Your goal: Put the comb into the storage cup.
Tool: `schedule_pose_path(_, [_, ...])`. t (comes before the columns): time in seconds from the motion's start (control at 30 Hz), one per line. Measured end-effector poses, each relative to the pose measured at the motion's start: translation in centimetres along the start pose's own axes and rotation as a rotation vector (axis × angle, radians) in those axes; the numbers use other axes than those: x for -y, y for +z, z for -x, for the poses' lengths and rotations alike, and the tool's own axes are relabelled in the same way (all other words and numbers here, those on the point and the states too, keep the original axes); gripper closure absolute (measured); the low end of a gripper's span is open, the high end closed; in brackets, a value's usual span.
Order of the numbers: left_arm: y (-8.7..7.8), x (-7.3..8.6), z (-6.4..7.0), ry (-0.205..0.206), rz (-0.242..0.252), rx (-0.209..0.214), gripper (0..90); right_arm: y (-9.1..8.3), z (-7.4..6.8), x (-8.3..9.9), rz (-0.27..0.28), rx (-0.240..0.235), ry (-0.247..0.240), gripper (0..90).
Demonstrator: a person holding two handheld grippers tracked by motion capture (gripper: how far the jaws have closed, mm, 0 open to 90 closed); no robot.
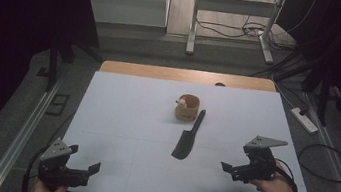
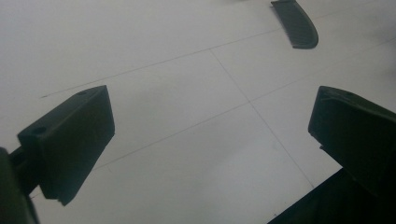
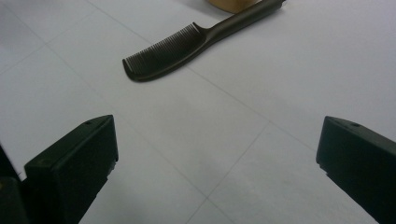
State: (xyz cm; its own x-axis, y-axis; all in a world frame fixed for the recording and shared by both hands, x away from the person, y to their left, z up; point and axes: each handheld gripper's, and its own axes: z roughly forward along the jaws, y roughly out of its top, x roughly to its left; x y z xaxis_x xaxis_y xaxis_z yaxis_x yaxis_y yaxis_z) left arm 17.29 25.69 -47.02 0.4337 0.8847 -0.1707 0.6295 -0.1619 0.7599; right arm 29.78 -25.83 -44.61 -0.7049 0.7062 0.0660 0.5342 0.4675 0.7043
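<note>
A black comb (image 1: 188, 136) lies flat near the middle of the white table top (image 1: 129, 120), handle toward a small round wooden cup (image 1: 187, 107) just behind it. The cup holds something pale. My right gripper (image 1: 230, 168) hovers open at the front right, a short way right of the comb; its view has the comb (image 3: 187, 44) ahead of the wide-apart jaws. At the front left corner my left gripper (image 1: 92, 172) is open too, nothing between its jaws, with the comb's toothed end (image 2: 295, 23) far off at the top right of its view.
The white top sits on a wooden table whose back edge (image 1: 186, 74) shows. Beyond it stand a metal frame (image 1: 230, 18) and loose cables on the floor. A power strip (image 1: 304, 120) lies on the floor at the right. Metal rails (image 1: 22, 130) run along both sides.
</note>
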Motion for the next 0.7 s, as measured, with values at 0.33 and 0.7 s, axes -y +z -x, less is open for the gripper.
schedule_pose_path(0.33, [0.0, 0.0, 0.0, -0.003, 0.003, 0.001, 1.0, 1.4, 0.1, -0.8, -0.042, -0.003, -0.023, 0.0])
schedule_pose_path(0.7, [0.0, 0.0, -0.1, -0.007, 0.005, 0.006, 1.0, 2.9, 0.2, -2.1, -0.056, -0.015, -0.057, 0.0])
